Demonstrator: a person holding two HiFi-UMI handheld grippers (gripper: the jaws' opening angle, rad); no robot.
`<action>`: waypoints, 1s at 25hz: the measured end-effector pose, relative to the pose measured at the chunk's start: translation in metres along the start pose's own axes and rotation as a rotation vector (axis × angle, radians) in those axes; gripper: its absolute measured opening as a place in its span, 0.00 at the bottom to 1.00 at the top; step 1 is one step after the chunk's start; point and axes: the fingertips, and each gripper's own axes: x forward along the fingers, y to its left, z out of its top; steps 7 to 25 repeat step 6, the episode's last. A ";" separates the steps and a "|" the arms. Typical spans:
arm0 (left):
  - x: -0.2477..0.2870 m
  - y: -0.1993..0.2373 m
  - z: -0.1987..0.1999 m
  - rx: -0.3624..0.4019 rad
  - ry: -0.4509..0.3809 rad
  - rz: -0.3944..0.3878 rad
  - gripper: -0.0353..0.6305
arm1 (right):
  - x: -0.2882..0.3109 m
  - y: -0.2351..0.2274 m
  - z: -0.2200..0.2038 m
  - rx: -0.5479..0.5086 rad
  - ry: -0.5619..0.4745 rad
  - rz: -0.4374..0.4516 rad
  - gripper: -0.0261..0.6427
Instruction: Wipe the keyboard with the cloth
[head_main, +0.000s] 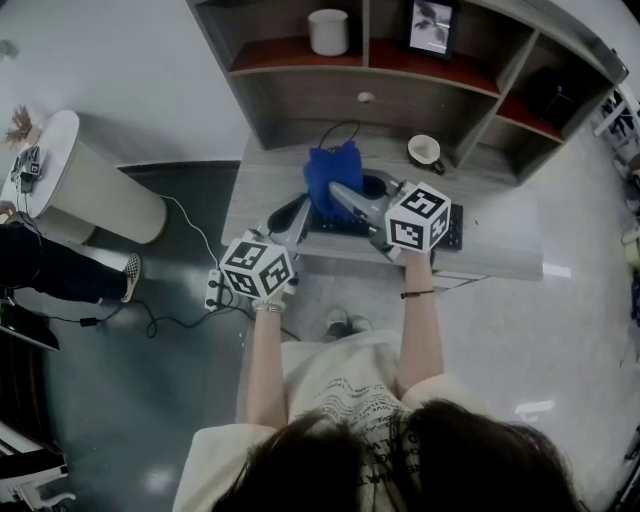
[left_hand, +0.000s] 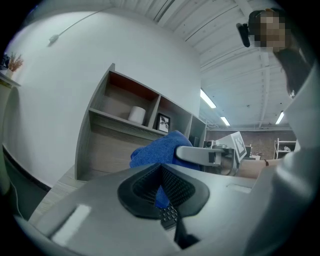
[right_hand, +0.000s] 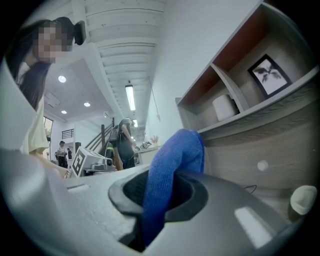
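A blue cloth (head_main: 333, 175) hangs bunched over the back of the desk, and my right gripper (head_main: 342, 192) is shut on it. In the right gripper view the cloth (right_hand: 172, 165) runs down between the two pads of that gripper (right_hand: 160, 197). A black keyboard (head_main: 452, 228) lies on the desk under both grippers, mostly hidden by them. My left gripper (head_main: 297, 213) sits at the keyboard's left end, jaws together with nothing held. In the left gripper view the slit between the jaws of that gripper (left_hand: 162, 186) shows a few keys (left_hand: 169, 215), with the cloth (left_hand: 160, 150) beyond.
The desk (head_main: 500, 250) carries a shelf unit with a white roll (head_main: 328, 32) and a framed picture (head_main: 432, 25). A cup (head_main: 427, 152) stands at the back right. A cable (head_main: 340, 130) loops behind the cloth. On the floor lie a power strip (head_main: 213, 290) and a white bin (head_main: 85, 185).
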 end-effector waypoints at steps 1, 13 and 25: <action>-0.001 0.001 0.001 0.002 -0.001 0.005 0.06 | 0.001 0.000 0.000 0.001 0.001 0.001 0.13; -0.008 0.008 0.005 0.007 -0.010 0.022 0.06 | 0.005 0.002 -0.003 0.007 0.006 0.008 0.13; -0.008 0.008 0.005 0.007 -0.010 0.022 0.06 | 0.005 0.002 -0.003 0.007 0.006 0.008 0.13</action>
